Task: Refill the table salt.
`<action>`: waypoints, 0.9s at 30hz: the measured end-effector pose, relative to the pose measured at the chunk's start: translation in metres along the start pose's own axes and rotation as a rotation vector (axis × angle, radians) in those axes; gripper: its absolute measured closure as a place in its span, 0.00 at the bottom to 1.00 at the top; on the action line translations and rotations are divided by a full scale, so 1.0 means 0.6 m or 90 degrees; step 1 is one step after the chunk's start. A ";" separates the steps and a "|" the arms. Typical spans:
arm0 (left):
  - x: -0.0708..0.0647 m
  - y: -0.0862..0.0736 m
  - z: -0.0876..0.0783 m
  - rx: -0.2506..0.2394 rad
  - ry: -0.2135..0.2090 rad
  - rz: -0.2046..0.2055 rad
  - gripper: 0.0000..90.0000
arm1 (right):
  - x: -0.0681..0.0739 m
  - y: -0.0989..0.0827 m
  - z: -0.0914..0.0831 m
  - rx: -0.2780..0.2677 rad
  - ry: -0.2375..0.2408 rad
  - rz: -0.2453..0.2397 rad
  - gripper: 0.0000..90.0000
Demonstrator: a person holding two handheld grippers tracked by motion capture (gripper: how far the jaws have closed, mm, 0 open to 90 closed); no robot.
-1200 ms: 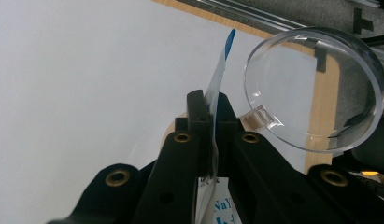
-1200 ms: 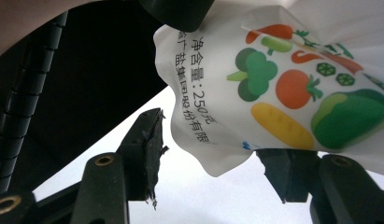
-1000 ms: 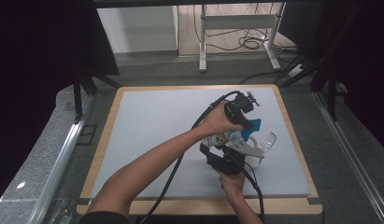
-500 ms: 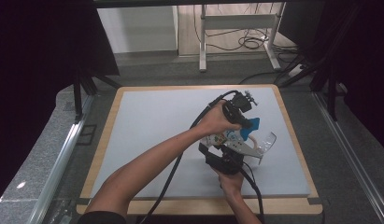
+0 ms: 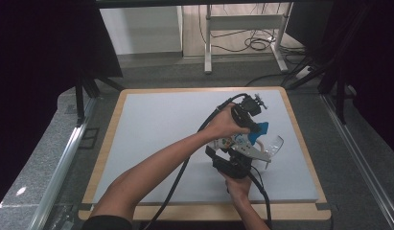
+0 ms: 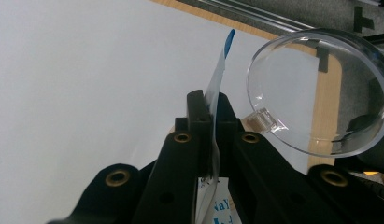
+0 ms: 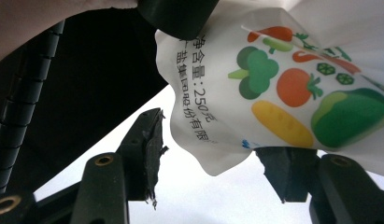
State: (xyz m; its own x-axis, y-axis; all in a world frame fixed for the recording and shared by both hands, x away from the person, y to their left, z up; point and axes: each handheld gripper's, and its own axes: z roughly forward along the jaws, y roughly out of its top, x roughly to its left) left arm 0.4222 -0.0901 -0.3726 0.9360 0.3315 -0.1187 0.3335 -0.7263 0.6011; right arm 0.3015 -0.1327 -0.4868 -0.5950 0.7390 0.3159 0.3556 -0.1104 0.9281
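High view: the left gripper [image 5: 249, 125] is holding the bag [image 5: 237, 141] above the table [image 5: 151, 124], and the right gripper [image 5: 235, 160] is sitting just below the bag. A clear bowl [image 5: 273, 146] is lying just right of the bag.

Left gripper view: the 2 jaws are clamping together on the bag's [image 6: 217, 81] thin edge, the bowl [image 6: 320, 93] just beside it.

Right gripper view: the 2 jaws are standing apart, the bag's [image 7: 273, 88] lower corner hanging between them, untouched.

White-topped table [image 5: 151, 124] with clear round dish [image 5: 275, 145] on it.
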 end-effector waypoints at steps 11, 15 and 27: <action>0.000 0.001 0.002 0.000 0.000 0.000 1.00 | 0.000 -0.001 0.000 -0.003 -0.004 0.002 0.48; -0.001 0.002 0.003 0.001 0.000 0.000 1.00 | -0.001 -0.001 0.000 -0.004 -0.004 0.005 0.48; -0.002 0.005 0.005 0.006 0.001 0.004 1.00 | -0.003 0.000 -0.002 -0.004 -0.006 0.006 0.48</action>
State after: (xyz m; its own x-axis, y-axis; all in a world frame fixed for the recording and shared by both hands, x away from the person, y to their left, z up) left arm 0.4223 -0.0947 -0.3732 0.9377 0.3280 -0.1147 0.3293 -0.7337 0.5944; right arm 0.3017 -0.1348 -0.4869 -0.5854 0.7438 0.3225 0.3559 -0.1217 0.9266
